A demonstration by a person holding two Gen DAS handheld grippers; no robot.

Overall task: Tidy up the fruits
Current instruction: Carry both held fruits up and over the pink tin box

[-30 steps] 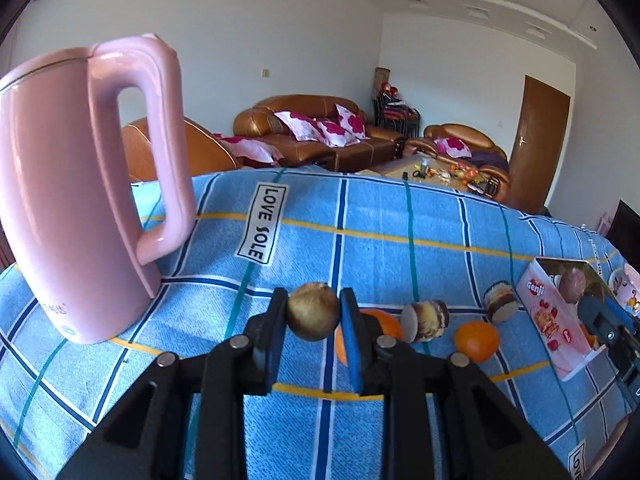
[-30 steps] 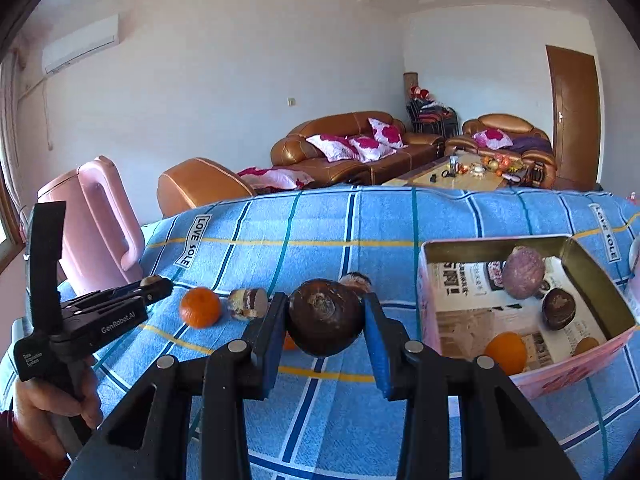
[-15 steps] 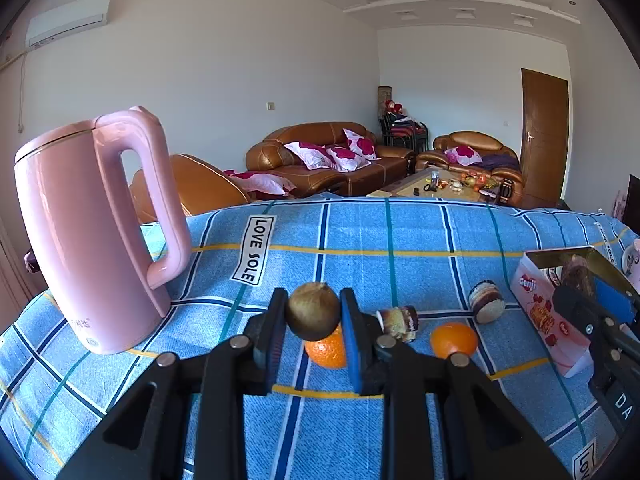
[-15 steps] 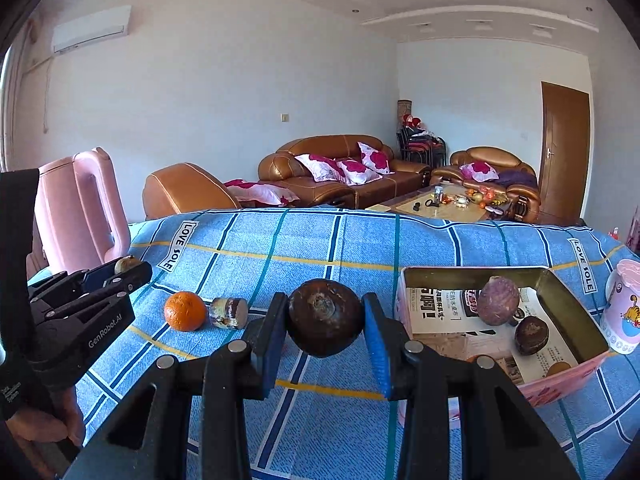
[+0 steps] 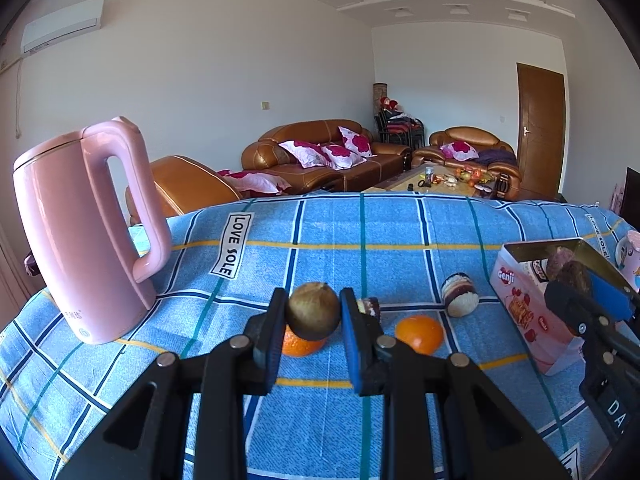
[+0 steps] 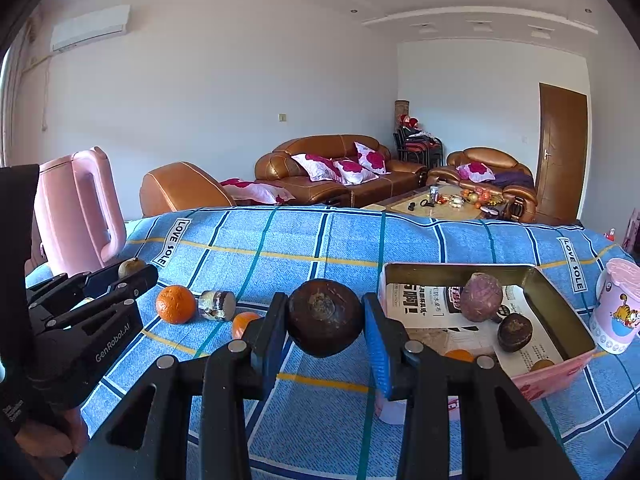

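Being carried clear of the blue checked cloth, the dark brown fruit, clamped between the two fingers of the right tool. Lying ahead and to the right of it, the open pink box, its near left corner just beside the blue finger pad; so calling for a short swing rightward and forward, by this reading, before any release. Already sitting inside the box: a purple fruit, a smaller dark one and part of an orange one.

Being gripped likewise in the left tool, a paler brown fruit, pinched between both fingers above the cloth. Lying well off to that tool's right, the same box, with the right tool standing between; hence the right hand being the nearer one to the drop.

Remaining loose on the cloth: two oranges and two brown-and-white pieces. Standing far left, a pink kettle; just beyond the box's right end, a pink cup.
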